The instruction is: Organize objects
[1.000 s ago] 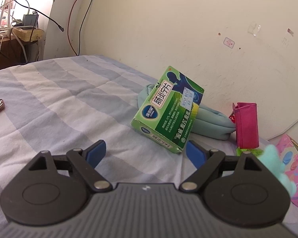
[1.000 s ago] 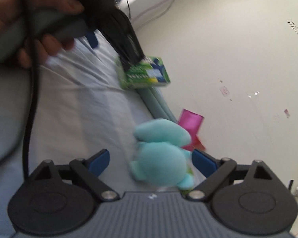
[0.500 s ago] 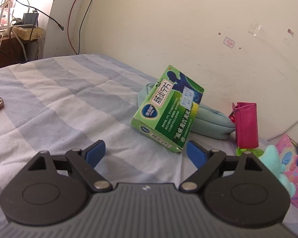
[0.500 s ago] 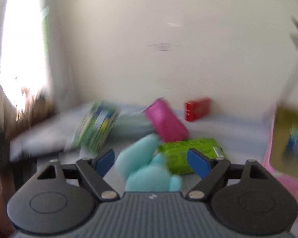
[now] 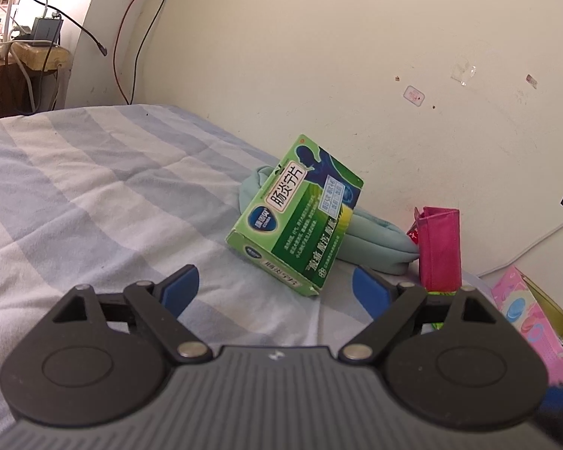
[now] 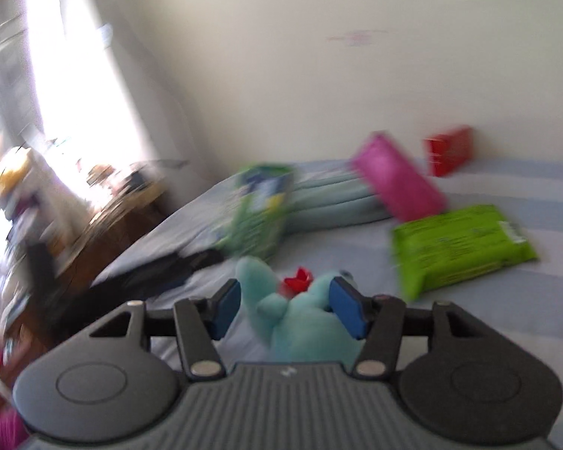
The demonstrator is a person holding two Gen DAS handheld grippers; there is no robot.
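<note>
Meanwhile I'm keeping my left gripper point(image 5: 274, 287) spread and empty before the green medicine box point(image 5: 295, 213), which is leaning on the folded teal cloth point(image 5: 375, 242); my right gripper point(image 6: 285, 307) is closing its 2 fingers around the teal plush toy point(image 6: 300, 322), probably to lift it.

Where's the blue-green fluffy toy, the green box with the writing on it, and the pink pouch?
Fluffy toy point(image 6: 300, 322): right wrist view, its body between the fingers.
Green box point(image 5: 300, 217): left wrist view, printed front.
Pink pouch point(image 5: 441, 247): left wrist view, front side.
</note>
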